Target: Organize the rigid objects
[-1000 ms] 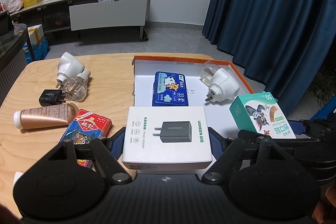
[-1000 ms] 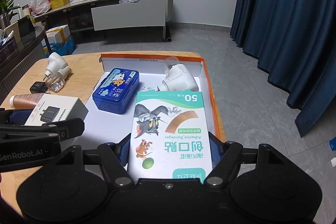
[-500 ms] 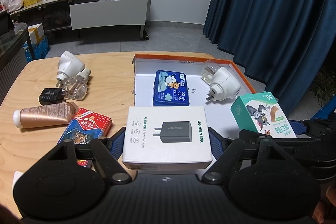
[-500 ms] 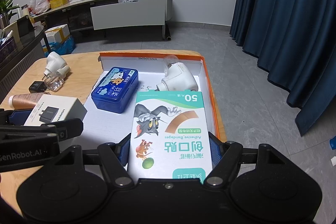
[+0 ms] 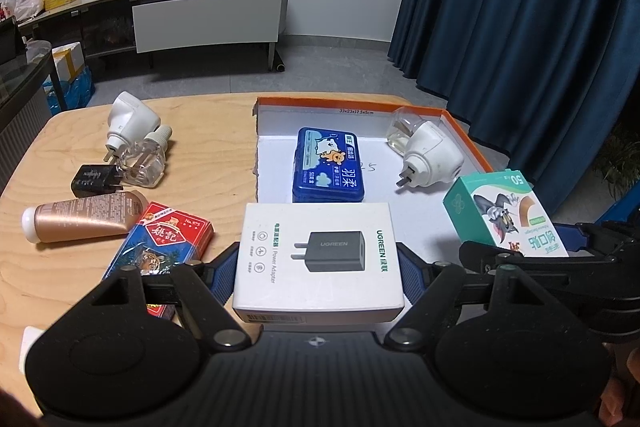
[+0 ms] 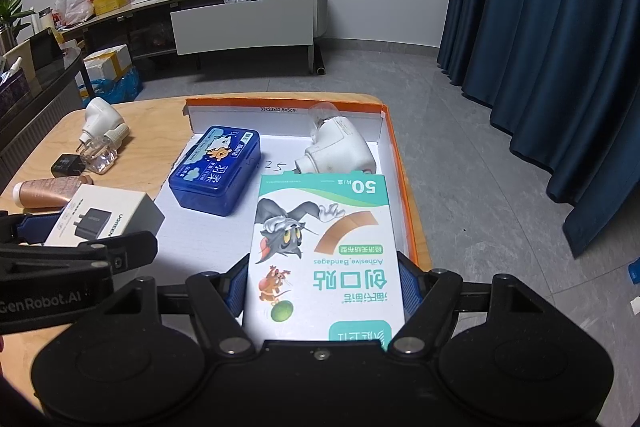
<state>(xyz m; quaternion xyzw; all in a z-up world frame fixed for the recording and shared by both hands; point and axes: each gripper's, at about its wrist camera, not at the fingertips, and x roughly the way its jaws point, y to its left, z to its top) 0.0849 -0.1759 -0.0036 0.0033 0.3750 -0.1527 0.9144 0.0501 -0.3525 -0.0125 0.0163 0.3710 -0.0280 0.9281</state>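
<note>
My left gripper (image 5: 318, 269) is shut on a white power adapter box (image 5: 318, 255), held over the near edge of the orange-rimmed cardboard tray (image 5: 460, 125). My right gripper (image 6: 322, 281) is shut on a green and white adhesive bandage box (image 6: 322, 243), held above the tray's right side; the same bandage box (image 5: 506, 213) shows in the left wrist view. Inside the tray lie a blue plastic case (image 5: 329, 165) and a white plug-in vaporizer (image 5: 430, 155). In the right wrist view the adapter box (image 6: 106, 217) sits at the left.
On the wooden table (image 5: 208, 131) left of the tray lie a second white vaporizer (image 5: 128, 123), a clear bottle (image 5: 146, 159), a black charger (image 5: 94, 181), a copper tube (image 5: 84, 217) and a red card pack (image 5: 162, 247). Blue curtains (image 5: 520, 27) hang at right.
</note>
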